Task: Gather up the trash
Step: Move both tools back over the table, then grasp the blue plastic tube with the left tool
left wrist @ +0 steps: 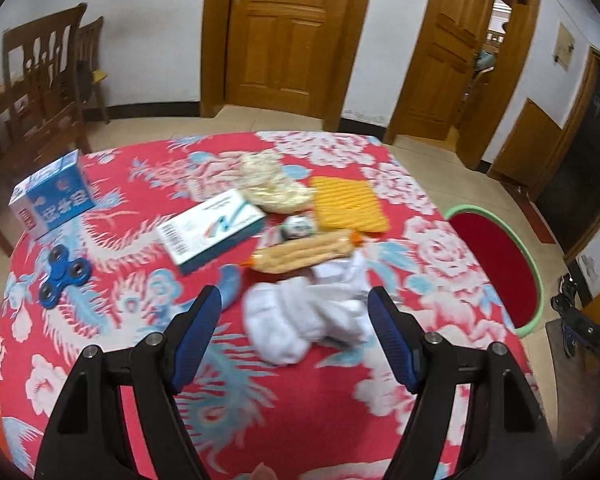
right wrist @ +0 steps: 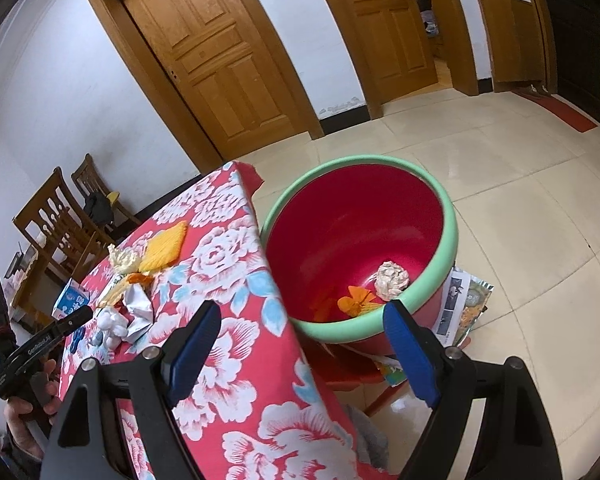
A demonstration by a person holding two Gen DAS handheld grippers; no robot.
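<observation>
Left hand-held gripper (left wrist: 294,312) hangs over the near part of the tabletop (left wrist: 100,360) with its blue-padded fingers spread wide and nothing between them; just beyond the tips lies a crumpled white tissue wad (left wrist: 300,320), blurred in this view. Behind the wad sit a long orange-ended wrapper (left wrist: 304,254), a ribbed yellow pad (left wrist: 348,204), a cream crumpled bag (left wrist: 272,184) and a white-and-teal box (left wrist: 212,228), all bunched near the middle of the red flowered cloth. Toward the left edge stand a blue carton (left wrist: 50,196) and a blue fidget spinner (left wrist: 62,276). Right hand-held gripper (right wrist: 302,320) is also spread apart and empty, held past the right edge of the tabletop above a red basin with a green rim (right wrist: 452,236) that stands on the floor just beside the table. Inside the basin lie a crumpled paper ball (right wrist: 392,280) and an orange scrap (right wrist: 356,300).
</observation>
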